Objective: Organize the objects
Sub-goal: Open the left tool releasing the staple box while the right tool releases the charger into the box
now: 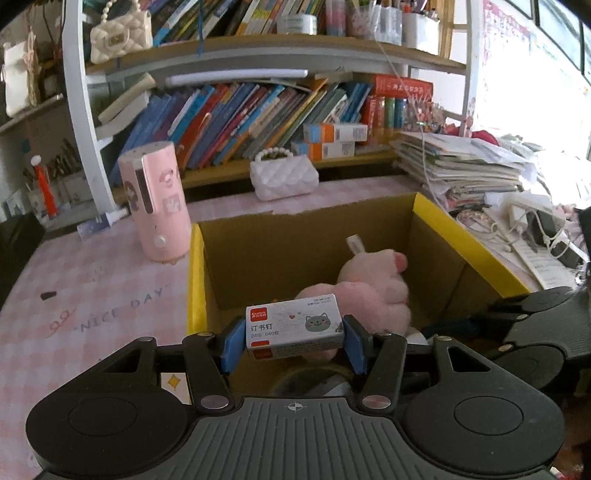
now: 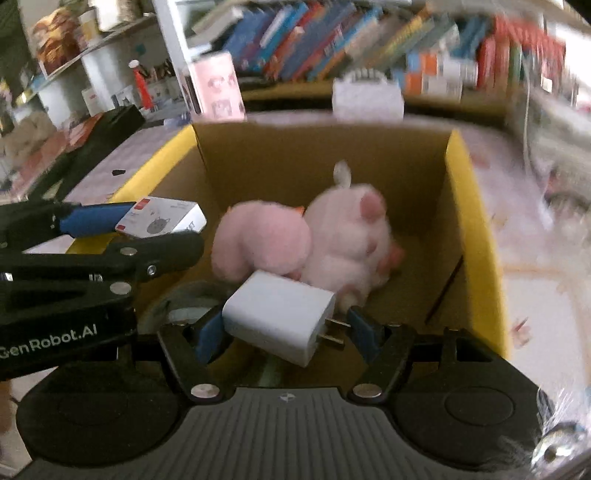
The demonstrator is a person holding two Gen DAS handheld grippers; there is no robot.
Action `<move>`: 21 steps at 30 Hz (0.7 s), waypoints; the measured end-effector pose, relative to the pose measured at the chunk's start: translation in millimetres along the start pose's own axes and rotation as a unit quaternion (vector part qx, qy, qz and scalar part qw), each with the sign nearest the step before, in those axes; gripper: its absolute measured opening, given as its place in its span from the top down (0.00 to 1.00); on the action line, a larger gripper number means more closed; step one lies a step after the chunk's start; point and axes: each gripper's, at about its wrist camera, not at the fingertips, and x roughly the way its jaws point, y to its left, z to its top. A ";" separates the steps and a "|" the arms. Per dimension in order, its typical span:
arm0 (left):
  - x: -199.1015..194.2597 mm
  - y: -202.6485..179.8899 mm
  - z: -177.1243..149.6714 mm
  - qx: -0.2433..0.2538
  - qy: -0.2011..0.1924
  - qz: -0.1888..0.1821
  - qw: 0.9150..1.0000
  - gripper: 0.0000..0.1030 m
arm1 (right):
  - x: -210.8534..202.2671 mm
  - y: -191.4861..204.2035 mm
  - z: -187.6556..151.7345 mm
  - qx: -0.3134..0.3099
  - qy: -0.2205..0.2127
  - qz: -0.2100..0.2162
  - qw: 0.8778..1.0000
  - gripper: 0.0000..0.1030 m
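Both claws hang loaded over our open box (image 1: 469, 236).
Left claw (image 1: 293, 341) clamps the staple box (image 1: 293, 328) across its length; right claw (image 2: 284, 328) clamps the charger (image 2: 279, 317), nearer the plush toy (image 2: 332, 240) below.

Your count: one of most things, two of a few.
You have one cardboard box (image 1: 436, 236), one pink plush toy (image 1: 369, 291), one staple box (image 1: 294, 325), one white charger (image 2: 280, 317), two quilted handbags (image 1: 283, 177) (image 1: 122, 35), one pink canister (image 1: 157, 201), two grippers (image 1: 291, 347) (image 2: 284, 328).
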 end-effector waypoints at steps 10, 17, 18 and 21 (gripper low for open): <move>11.6 0.8 0.5 -0.008 0.017 -0.002 1.000 0.47 | 0.9 1.5 3.7 0.001 -0.002 0.001 1.000 0.33; 10.8 0.7 1.4 -0.007 0.019 0.001 1.000 0.35 | 0.1 3.1 2.6 -0.004 -0.008 -0.002 1.000 0.33; 8.8 0.7 1.4 -0.007 0.015 0.002 1.000 0.32 | 0.1 3.2 2.6 -0.004 -0.008 -0.003 1.000 0.33; -3.2 -1.1 0.2 -0.003 -0.010 0.010 1.000 0.23 | -0.4 2.8 2.2 -0.002 -0.010 -0.004 1.000 0.32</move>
